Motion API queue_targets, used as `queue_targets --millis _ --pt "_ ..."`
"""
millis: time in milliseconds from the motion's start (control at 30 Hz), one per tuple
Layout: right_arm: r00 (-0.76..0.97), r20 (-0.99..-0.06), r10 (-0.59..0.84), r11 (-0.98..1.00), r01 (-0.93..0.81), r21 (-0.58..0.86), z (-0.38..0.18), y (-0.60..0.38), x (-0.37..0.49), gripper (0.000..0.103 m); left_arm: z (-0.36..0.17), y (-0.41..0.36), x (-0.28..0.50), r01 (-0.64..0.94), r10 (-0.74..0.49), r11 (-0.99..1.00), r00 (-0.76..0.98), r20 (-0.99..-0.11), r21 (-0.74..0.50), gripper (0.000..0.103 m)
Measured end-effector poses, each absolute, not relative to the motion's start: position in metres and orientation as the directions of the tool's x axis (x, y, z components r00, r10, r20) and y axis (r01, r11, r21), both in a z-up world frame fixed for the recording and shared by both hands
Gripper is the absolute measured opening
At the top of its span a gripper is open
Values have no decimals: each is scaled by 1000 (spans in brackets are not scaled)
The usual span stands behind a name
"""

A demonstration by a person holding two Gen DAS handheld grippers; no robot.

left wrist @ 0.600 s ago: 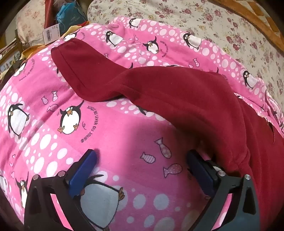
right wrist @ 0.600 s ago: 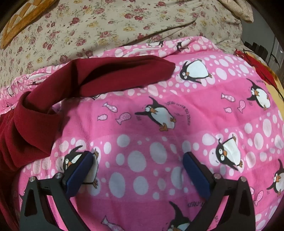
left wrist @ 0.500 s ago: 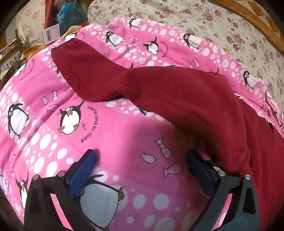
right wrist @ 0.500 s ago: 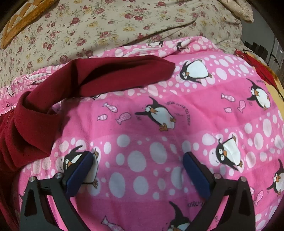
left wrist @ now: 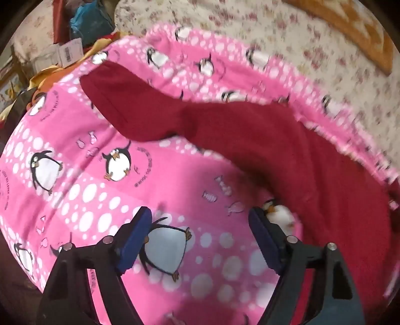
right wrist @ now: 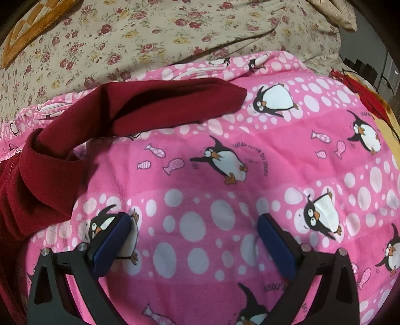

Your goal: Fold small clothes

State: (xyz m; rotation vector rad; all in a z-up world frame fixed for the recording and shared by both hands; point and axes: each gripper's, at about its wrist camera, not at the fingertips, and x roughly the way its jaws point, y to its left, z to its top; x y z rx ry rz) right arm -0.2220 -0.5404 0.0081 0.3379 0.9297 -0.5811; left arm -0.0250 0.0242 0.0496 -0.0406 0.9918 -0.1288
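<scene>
A dark red garment (left wrist: 275, 150) lies spread on a pink penguin-print blanket (left wrist: 100, 175); one sleeve stretches to the upper left in the left wrist view. In the right wrist view the same dark red garment (right wrist: 140, 110) shows a sleeve running to the upper middle, its body bunched at the left edge. My left gripper (left wrist: 200, 217) hovers open over bare blanket, its right finger close to the garment's edge. My right gripper (right wrist: 195, 225) is open over the pink blanket (right wrist: 250, 200), well right of the garment. Nothing sits between either pair of jaws.
A floral bedspread (right wrist: 150, 32) lies beyond the blanket, with an orange patterned cushion (right wrist: 30, 25) at the far edge. A blue bag (left wrist: 87, 22), a tagged package and yellow cloth pile up at the upper left. Red and yellow cloth (right wrist: 367, 97) lies at the right.
The left wrist view has shifted and blurred: that gripper has moved left, away from the garment's edge, uncovering a penguin by its right finger. The right gripper has stayed still.
</scene>
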Motion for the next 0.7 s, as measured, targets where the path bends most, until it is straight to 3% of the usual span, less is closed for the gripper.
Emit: queue_targets --millis 167,267,467,700 --pt "462 -827 -321 798 602 27 8 -540 -222 103 81 23 -39 83 -176 984 629 -757 -159 62" --pt "462 -827 -321 798 602 27 8 -540 -222 103 80 13 -43 123 -199 980 613 -765 -157 62" --pt "462 -827 -321 798 602 27 8 -540 -222 103 77 -9 -46 189 -171 979 586 -792 -71 62" --pt "462 -827 -321 798 602 27 8 -540 -222 103 82 -35 -55 196 -122 981 635 -763 6 62"
